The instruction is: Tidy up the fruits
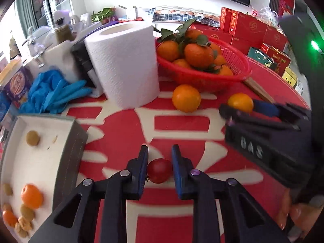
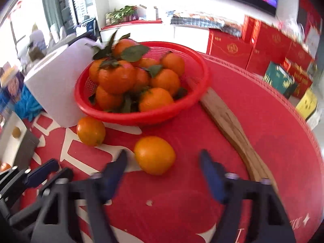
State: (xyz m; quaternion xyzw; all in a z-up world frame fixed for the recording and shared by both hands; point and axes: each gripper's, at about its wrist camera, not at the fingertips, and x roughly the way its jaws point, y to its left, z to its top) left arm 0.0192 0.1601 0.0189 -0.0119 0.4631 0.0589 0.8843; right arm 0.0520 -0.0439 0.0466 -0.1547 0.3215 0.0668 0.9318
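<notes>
My left gripper is shut on a small red tomato held between its blue pads just above the red tablecloth. My right gripper is open, its jaws on either side of a loose orange on the cloth; it also shows in the left wrist view around that orange. A second loose orange lies in front of the red basket piled with leafy tangerines. A white box at left holds small oranges and brownish fruits.
A paper towel roll stands left of the basket. Blue gloves lie behind the white box. A wooden board lies right of the basket. Red gift boxes line the back right, beyond the table's edge.
</notes>
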